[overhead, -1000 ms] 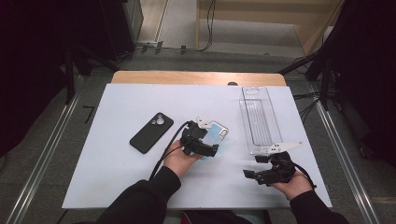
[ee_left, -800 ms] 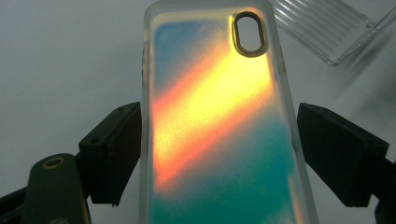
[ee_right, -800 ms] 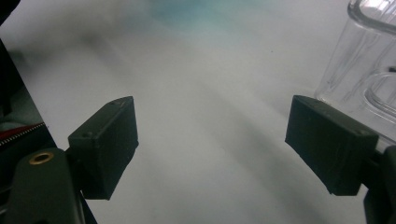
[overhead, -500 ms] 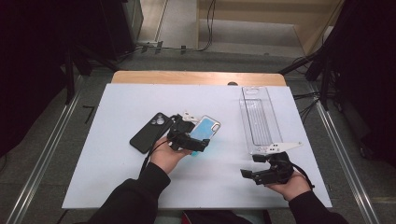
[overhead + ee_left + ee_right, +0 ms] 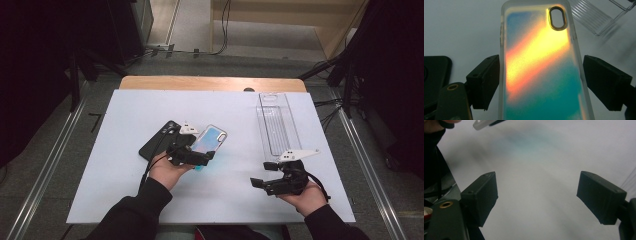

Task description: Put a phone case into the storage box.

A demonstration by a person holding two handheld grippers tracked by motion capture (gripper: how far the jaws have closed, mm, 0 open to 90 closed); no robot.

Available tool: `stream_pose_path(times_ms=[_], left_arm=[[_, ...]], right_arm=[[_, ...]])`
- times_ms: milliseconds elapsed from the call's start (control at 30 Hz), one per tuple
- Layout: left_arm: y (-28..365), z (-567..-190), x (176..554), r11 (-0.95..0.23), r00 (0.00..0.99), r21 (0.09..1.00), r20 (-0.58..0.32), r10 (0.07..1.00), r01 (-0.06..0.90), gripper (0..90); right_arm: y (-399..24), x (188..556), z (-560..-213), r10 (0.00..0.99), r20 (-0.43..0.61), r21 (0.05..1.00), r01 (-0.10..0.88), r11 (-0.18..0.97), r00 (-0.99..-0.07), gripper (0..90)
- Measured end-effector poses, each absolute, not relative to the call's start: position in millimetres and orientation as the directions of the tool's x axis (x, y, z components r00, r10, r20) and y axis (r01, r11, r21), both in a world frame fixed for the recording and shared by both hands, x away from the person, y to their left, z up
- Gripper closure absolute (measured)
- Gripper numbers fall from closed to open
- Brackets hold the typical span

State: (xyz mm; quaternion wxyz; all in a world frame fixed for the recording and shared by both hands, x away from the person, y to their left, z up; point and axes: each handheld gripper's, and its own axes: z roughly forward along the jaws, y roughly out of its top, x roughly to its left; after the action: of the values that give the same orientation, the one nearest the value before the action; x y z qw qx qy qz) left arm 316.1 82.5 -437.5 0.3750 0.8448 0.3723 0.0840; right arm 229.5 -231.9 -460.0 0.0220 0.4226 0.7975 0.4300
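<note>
An iridescent phone case (image 5: 212, 138), orange and teal with a clear rim, sits between the jaws of my left gripper (image 5: 200, 152), left of the table's middle. In the left gripper view the case (image 5: 536, 70) runs up the middle and both black pads (image 5: 485, 82) meet its long edges, so my left gripper (image 5: 540, 80) is shut on it. Close beside the case on its left lies a black phone (image 5: 156, 141); its corner (image 5: 434, 75) shows in the left gripper view. My right gripper (image 5: 263, 175) hovers open and empty at the front right, its jaws (image 5: 536, 197) wide over bare table.
A clear plastic tray (image 5: 277, 125) lies lengthwise at the back right; its ribbed corner (image 5: 594, 18) shows beyond the case. The white table top (image 5: 240, 110) ends in a wooden strip (image 5: 210, 83) at the back. Metal rails (image 5: 50, 165) run along both sides.
My left gripper has carried the phone case leftward, up against the black phone. The right gripper has shifted only slightly, still open and empty.
</note>
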Motion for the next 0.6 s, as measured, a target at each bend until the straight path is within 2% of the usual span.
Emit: stream_pose_path(times_ms=[600], left_arm=[[99.3, -450.3, 303.0, -0.306, 0.638, 0.756, -0.186, 0.748, 0.579, 17.2]], right_arm=[[-202.1, 250.3, -444.1, 0.676, 0.39, 0.703, 0.676, 0.22, -0.625, 15.6]])
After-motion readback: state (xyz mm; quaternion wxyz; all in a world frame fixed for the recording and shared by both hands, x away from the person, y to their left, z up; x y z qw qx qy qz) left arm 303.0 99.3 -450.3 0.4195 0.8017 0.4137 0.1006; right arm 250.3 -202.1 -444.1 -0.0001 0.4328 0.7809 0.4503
